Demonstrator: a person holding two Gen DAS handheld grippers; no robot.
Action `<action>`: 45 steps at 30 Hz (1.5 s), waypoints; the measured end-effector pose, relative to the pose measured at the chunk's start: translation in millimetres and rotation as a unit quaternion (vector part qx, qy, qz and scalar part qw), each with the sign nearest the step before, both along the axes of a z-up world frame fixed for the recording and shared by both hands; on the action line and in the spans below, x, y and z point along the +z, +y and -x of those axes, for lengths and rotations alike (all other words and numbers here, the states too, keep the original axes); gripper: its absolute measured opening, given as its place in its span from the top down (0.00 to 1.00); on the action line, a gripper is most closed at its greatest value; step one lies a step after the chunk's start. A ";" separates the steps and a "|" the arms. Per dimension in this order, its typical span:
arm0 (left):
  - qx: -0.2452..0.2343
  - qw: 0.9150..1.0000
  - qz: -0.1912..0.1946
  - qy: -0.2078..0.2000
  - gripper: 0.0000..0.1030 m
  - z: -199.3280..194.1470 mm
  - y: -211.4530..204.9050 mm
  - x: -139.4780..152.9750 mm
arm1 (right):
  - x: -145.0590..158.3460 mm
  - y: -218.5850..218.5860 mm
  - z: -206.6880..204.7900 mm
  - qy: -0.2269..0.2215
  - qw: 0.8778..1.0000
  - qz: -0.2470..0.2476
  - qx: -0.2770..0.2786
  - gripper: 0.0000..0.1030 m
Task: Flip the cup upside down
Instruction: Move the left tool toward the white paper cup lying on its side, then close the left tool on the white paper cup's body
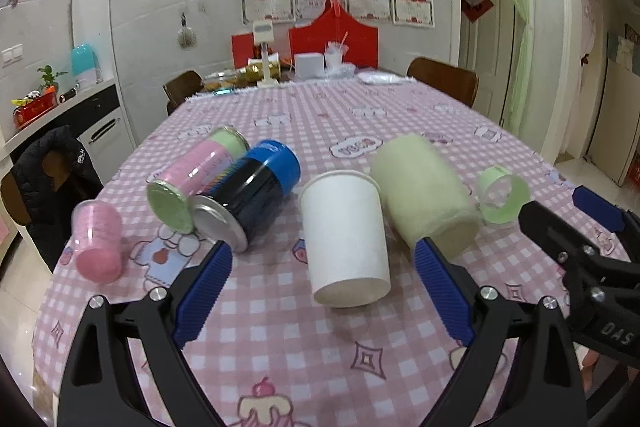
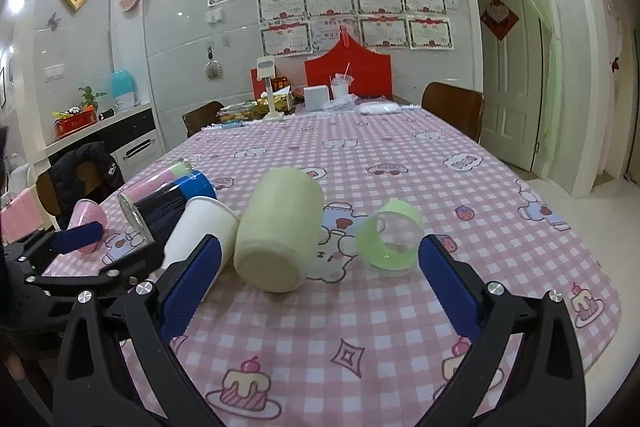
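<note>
Several cups lie on their sides on the pink checked tablecloth (image 1: 280, 339). A white paper cup (image 1: 346, 239) lies with its base toward me, between the blue pads of my open, empty left gripper (image 1: 324, 291). A cream fuzzy cup (image 1: 426, 193) lies just right of it; it also shows in the right wrist view (image 2: 280, 229). A clear cup with a green band (image 2: 390, 235) lies right of that. My right gripper (image 2: 316, 279) is open and empty, its jaws either side of the cream and green cups. The white cup shows at its left (image 2: 202, 231).
A dark can with a blue lid (image 1: 250, 193), a pink-and-green can (image 1: 192, 183) and a small pink cup (image 1: 98, 243) lie at the left. Boxes and clutter (image 1: 312, 65) stand at the far end. Wooden chairs (image 1: 444, 79) flank the table. The right gripper's body (image 1: 580, 251) reaches in from the right.
</note>
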State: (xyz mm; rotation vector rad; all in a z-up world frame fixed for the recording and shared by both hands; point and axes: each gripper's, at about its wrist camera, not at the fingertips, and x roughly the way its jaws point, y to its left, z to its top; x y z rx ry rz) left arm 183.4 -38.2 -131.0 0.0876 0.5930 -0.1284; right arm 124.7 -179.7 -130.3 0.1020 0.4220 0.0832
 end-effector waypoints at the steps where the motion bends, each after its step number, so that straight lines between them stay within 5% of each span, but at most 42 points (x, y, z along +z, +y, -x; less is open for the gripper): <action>1: 0.000 1.000 -0.003 0.002 0.12 -6.9 -2.1 0.0 | -1.2 -0.3 -2.6 0.003 1.000 -0.001 0.001 0.07; 15: -0.012 0.998 -0.025 0.049 0.14 -43.7 -18.7 -19.4 | -12.0 -3.4 -30.3 0.035 0.999 -0.017 0.008 0.07; 17: -0.018 0.998 -0.025 0.054 0.36 -44.5 -18.8 -21.1 | -14.0 -2.5 -31.6 0.040 0.999 -0.018 0.009 0.08; 19: -0.024 0.998 -0.013 0.064 0.43 -45.2 -16.4 -23.7 | -14.5 -1.7 -31.7 0.043 0.999 -0.021 0.012 0.08; 45: -0.020 0.999 0.020 0.044 0.43 50.3 39.0 -11.7 | -1.5 63.6 14.4 0.052 0.997 0.015 0.060 0.07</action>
